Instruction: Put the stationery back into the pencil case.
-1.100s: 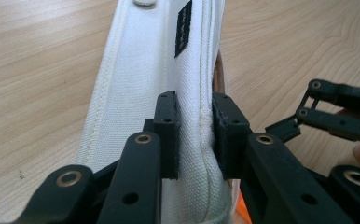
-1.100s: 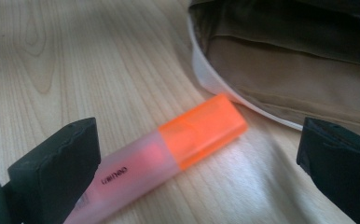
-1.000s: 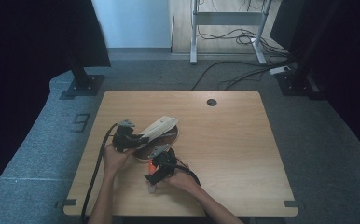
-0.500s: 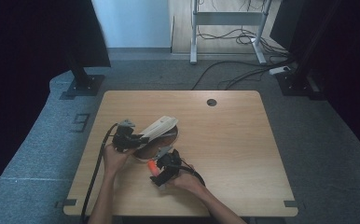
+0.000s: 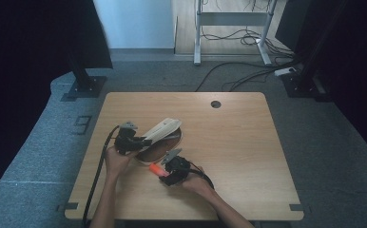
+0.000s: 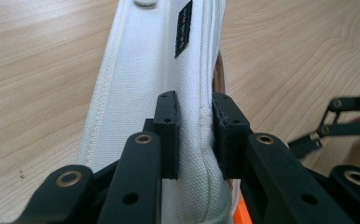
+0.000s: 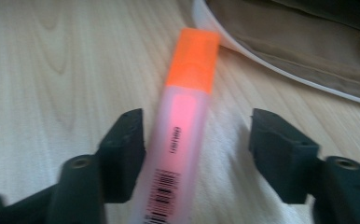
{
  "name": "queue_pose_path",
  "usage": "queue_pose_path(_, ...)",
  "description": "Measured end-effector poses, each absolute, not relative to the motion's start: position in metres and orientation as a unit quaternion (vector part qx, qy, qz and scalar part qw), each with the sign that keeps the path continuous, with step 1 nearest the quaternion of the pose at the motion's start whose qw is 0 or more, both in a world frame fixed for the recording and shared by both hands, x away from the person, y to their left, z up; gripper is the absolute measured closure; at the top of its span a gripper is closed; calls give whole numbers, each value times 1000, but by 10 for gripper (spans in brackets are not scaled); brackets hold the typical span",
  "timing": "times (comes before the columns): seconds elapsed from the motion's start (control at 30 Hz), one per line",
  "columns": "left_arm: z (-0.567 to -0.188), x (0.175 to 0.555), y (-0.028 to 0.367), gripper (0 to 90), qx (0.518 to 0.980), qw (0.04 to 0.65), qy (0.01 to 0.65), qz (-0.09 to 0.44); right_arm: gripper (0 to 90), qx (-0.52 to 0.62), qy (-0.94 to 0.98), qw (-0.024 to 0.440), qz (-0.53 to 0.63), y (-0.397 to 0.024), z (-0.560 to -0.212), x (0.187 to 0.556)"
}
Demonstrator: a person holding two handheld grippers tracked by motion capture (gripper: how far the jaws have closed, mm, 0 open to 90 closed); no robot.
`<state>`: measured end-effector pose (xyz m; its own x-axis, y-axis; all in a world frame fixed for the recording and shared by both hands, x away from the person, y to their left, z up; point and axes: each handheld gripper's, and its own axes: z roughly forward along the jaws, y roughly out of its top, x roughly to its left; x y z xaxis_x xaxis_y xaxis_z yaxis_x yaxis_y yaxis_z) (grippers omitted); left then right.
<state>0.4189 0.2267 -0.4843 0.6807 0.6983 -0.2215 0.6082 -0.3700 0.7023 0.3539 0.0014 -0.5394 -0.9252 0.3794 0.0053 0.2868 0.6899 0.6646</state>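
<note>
1. Closest to the person, the right gripper (image 5: 165,170) is sitting low over the front part of the wooden table (image 5: 248,156), and its jaws have just been closing in. They're still standing apart in the right gripper view, with the orange highlighter (image 7: 183,126) lying between them.
2. One jaw is right up against the highlighter's side there, the other is still a fair way off, so nothing is squeezing the pen yet. It's lying flat on the table, orange cap pointing away from the gripper, barcode end nearest the camera.
3. In the high view the highlighter (image 5: 155,168) is poking out to the left of the right gripper, just in front of the pencil case.
4. A bit further back and to the left, the left gripper (image 5: 141,142) is pinching the white canvas flap (image 6: 169,70) of the pencil case (image 5: 160,137). Its pads are pressing in on both sides of the stitched edge, jaws pretty much as tight as they go.
5. That flap is being held up and open, tilting up and away toward the middle of the table, so the brownish inside of the case (image 7: 299,51) is showing right past the highlighter's cap.
6. Further out, the table has a small round hole (image 5: 215,104) near its back edge, and beyond that there's grey floor with cables (image 5: 248,76) trailing across it.
</note>
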Motion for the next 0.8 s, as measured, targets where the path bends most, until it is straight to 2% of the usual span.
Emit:
queue_pose_path(0.23,-484,419,227,739,825,399,397,56,636,164,922,55,347,3,-536,350)
queue_pose_path(0.8,-482,418,228,752,819,404,404,59,650,169,914,50,365,-8,-527,349)
